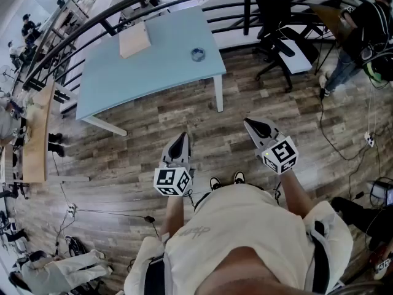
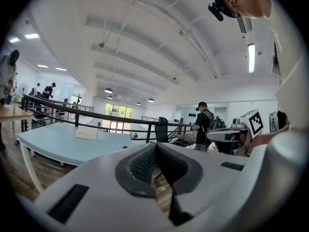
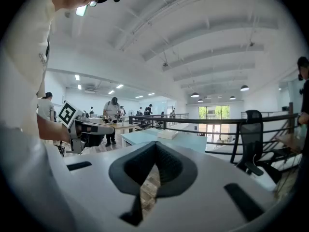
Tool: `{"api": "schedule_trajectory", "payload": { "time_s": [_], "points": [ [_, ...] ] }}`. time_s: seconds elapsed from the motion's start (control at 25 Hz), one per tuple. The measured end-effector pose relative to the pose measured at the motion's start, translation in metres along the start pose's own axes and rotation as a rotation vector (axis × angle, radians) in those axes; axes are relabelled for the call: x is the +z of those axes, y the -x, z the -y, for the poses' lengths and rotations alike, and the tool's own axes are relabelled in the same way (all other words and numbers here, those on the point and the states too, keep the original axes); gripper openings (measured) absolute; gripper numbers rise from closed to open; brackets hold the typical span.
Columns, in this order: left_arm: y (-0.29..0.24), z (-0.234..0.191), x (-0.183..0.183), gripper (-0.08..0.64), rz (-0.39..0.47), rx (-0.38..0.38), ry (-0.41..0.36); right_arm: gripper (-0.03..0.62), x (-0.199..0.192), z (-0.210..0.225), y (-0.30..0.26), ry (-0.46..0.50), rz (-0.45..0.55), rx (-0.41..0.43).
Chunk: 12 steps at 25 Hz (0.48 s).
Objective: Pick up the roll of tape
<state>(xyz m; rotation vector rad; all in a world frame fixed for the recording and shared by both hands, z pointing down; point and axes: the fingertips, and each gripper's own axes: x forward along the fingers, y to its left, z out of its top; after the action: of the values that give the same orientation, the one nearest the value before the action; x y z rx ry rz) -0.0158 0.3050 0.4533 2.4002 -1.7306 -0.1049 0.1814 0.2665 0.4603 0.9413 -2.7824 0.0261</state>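
Each closed on nothing, the left hand-held gripper and right hand-held gripper point toward the counter, where the roll of tape lies flat near its right end, well ahead and roughly between them, neither clearly nearer.

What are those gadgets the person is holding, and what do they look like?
Both are pale grey plastic tools: the left gripper and right gripper taper to a beak with dark ribbed pads inside. Each bears a white cube printed with black square markers. The person wears a cream short-sleeved shirt.
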Motion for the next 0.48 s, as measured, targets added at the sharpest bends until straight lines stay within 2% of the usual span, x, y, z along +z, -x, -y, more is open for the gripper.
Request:
{"api": "schedule_trajectory", "payload": {
  "time_s": [0.48],
  "points": [
    [0.0005, -0.0013, 0.0019, 0.018, -0.016, -0.027, -0.010, 0.006, 0.0057, -0.0101, -0.0056, 0.005, 0.026, -0.005]
  ]
}}
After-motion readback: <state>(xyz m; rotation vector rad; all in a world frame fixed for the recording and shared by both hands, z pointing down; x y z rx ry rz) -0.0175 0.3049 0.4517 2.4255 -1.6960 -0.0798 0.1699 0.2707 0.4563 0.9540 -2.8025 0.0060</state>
